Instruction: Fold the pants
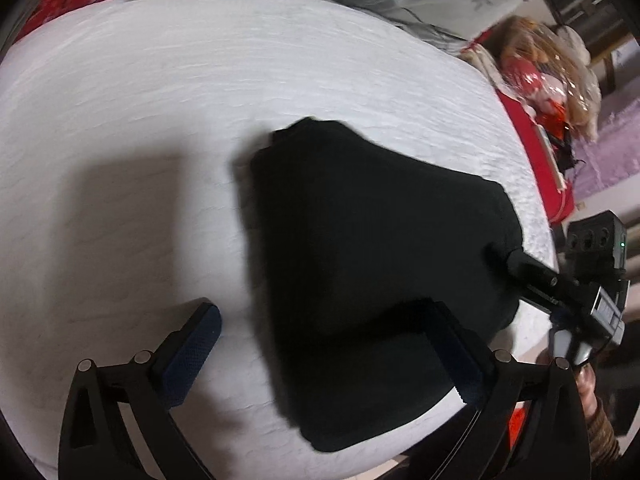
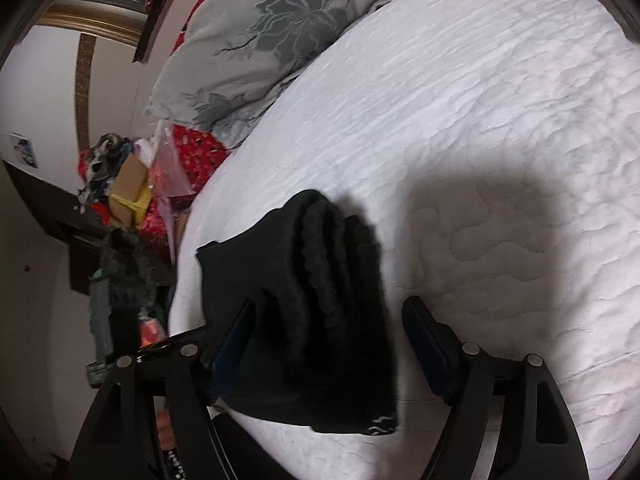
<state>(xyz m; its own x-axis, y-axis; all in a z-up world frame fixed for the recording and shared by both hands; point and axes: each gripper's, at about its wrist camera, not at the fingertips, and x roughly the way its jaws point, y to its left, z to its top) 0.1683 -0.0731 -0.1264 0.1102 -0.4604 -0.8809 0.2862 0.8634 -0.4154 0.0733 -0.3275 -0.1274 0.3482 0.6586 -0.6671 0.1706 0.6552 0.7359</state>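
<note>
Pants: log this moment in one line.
pants: folded bundle on white mattress | left tongs: open | right tongs: open, straddling bundle

Beyond the left hand-held gripper (image 1: 320, 344), the black folded pants (image 1: 360, 264) show motion-blurred edges, and its right finger hides their near part. Beside the right hand-held gripper (image 2: 332, 344), its left finger merges with dark cloth; contact is unclear.

One pants (image 1: 360, 264) bundle, folded, at frame centre; one bed (image 1: 160, 120); one grey floral pillow (image 2: 272, 32) at upper left; two grippers: left gripper (image 1: 320, 356), right gripper (image 2: 332, 344).
</note>
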